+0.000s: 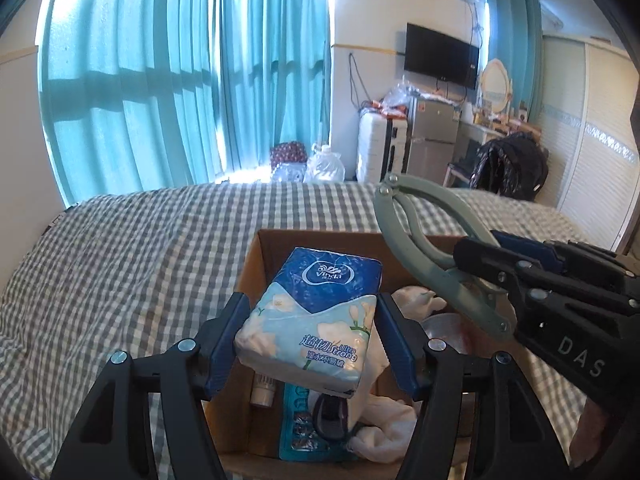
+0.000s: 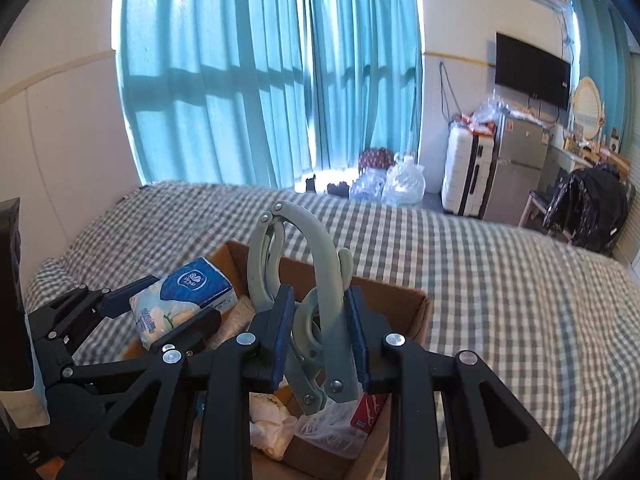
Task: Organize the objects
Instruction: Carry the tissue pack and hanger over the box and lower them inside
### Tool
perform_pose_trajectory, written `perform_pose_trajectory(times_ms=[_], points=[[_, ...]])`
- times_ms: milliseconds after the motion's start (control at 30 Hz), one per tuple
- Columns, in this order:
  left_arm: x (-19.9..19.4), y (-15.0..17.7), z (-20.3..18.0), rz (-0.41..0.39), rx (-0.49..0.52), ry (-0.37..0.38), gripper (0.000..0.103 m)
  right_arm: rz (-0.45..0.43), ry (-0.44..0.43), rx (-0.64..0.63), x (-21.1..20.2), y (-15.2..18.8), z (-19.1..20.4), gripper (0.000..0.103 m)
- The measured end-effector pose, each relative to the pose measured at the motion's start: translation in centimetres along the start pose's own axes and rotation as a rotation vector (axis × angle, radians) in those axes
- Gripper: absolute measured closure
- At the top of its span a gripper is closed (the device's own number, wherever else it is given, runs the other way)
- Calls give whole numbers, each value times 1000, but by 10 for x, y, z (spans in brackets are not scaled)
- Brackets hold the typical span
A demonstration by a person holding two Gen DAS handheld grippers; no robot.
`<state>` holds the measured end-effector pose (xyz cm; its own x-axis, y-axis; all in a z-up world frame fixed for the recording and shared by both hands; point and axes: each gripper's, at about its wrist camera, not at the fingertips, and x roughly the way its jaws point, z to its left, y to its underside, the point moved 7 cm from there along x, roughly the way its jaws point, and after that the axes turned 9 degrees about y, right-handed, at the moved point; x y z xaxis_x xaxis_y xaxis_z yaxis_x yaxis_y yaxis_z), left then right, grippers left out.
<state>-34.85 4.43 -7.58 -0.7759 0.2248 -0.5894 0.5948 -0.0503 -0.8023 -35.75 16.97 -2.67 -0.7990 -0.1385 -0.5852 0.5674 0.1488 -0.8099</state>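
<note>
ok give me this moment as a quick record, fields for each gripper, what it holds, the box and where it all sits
left gripper: shut on Vinda tissue pack, above the box
right gripper: shut on grey-green folding hanger, above the box
cardboard box: open, on the checked bedspread
box contents: white cloth, teal packet, small bottle, other items unclear

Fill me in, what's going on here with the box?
A person is sorting items at an open brown cardboard box on a grey-checked bed. The left hand-held gripper is clamped on a blue-and-white Vinda tissue pack above the box. The right hand-held gripper grips a grey-green folding plastic hanger, also over the box. White cloth and other small items lie inside.
</note>
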Motion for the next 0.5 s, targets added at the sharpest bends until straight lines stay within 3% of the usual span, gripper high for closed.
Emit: perform_pose_trajectory(times_ms=[267, 500], points=[[22, 14, 5, 51, 4, -2, 37, 93, 16, -1, 39, 31, -6, 76], [26, 17, 4, 64, 9, -2, 36, 100, -1, 11, 36, 32, -6, 76]])
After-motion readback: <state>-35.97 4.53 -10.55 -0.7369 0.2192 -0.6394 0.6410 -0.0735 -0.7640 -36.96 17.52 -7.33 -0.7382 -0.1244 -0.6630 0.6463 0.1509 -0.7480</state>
